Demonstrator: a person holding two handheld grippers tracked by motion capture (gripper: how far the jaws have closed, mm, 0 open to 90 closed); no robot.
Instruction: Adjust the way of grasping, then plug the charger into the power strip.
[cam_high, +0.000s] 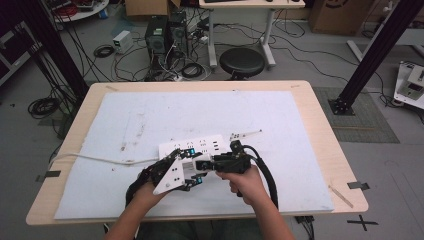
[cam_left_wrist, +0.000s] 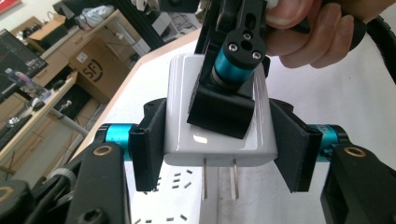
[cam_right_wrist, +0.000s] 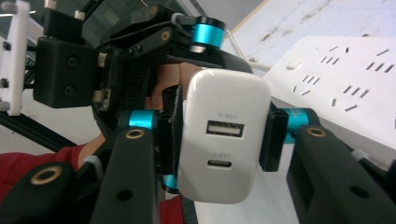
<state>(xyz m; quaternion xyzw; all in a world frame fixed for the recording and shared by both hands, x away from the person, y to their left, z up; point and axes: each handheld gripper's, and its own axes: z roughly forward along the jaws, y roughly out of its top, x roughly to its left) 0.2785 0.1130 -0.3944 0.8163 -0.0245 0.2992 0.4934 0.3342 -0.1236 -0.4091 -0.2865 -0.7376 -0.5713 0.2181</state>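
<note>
We hold a white wall charger just above the near edge of the white power strip, which lies near the middle of the table. Both claws are clamped on the charger at once. The left gripper presses its black pads on the charger's two narrow sides, near the end where two flat metal prongs stick out and down toward the strip. The right gripper has its jaws closed across the charger's body at the end with the two USB ports.

We judge the charger light, rigid and glossy, so likely slippery under the pads; the flat sides are the safest places to take hold, and the prongs should stay free.

Beyond the power strip the white mat is bare, giving open room. A white cable runs from the strip toward the table's left edge. Our hands sit close to the table's near edge.
</note>
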